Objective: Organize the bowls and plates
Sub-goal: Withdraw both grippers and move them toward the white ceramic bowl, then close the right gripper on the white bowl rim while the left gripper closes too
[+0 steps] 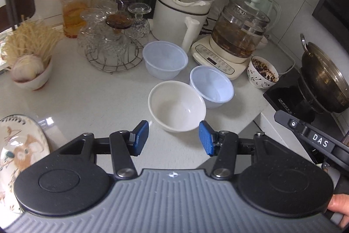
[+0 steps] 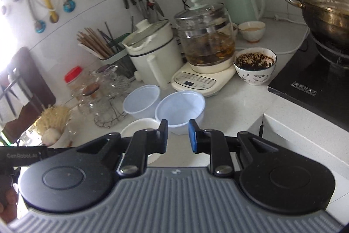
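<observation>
Nearest of all is the left gripper [image 1: 174,138], its blue pads spread wide and holding nothing, poised just short of the white ceramic bowl [image 1: 177,106] on the pale counter [image 1: 87,97]. Touching that bowl's far right side sits 1 clear plastic bowl [image 1: 211,88]; a 2nd plastic bowl [image 1: 165,59] stands further back, to the left. A patterned plate [image 1: 19,145] lies at the near left edge, partly cut off by the frame.

The right gripper [image 2: 178,135] hangs over the near rim of the closer plastic bowl [image 2: 180,107], its jaws set narrower but still apart, with nothing between them.

The risk, I'd judge, is crowding: the ceramic bowl and the plastic bowl touch, so closing on either rim could shove its neighbour toward the kettle base [image 1: 216,58] or the speckled bowl [image 1: 262,72] of dark bits. The thin plastic may also flex and slip out of a pinch.

Much of the ceramic bowl is hidden behind the right gripper's body in the right view, and whether the plastic bowls are wet is hard to tell.
</observation>
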`<state>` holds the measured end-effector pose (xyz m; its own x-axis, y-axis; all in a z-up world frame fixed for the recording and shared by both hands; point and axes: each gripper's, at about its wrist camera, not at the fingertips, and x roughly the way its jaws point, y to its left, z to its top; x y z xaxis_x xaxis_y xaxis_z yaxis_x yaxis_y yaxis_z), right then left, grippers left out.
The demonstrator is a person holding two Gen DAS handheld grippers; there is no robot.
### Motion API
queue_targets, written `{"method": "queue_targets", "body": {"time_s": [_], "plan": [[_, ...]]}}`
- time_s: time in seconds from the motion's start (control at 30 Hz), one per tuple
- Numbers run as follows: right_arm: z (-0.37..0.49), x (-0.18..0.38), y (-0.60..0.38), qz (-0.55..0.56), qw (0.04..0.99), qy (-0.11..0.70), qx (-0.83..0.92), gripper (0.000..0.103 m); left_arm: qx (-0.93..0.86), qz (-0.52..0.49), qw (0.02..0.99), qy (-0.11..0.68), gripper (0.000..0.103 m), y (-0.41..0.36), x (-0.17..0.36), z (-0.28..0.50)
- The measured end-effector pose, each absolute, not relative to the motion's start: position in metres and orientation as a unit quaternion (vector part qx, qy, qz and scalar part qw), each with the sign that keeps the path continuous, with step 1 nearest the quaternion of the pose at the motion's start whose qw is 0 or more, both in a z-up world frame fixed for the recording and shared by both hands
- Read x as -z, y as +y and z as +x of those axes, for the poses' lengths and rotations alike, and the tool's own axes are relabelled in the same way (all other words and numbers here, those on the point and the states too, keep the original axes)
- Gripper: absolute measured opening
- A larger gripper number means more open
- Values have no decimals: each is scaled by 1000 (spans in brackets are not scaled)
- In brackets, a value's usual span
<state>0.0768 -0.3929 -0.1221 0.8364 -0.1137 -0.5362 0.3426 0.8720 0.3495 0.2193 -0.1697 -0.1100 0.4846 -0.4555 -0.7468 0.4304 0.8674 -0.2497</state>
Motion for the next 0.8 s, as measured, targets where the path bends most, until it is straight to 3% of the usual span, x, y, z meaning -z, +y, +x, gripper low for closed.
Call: {"method": "queue_targets", "body": {"time_s": [0.4,0.43,0.47,0.53,0.8], "plan": [[107,146,-433,257,913,284,142,25,267,14,844,465,57,-224,131,277],[110,148,-435,259,911,287,144,27,269,17,843,466,57,-228,132,282],[112,150,-437,262,909,289,145,43,271,21,841,467,57,-233,134,286],[116,155,-441,271,907,288,147,62,274,30,838,470,57,-242,137,294],[135,174,-454,304,893,301,142,62,281,37,828,483,57,-265,149,323]]}}
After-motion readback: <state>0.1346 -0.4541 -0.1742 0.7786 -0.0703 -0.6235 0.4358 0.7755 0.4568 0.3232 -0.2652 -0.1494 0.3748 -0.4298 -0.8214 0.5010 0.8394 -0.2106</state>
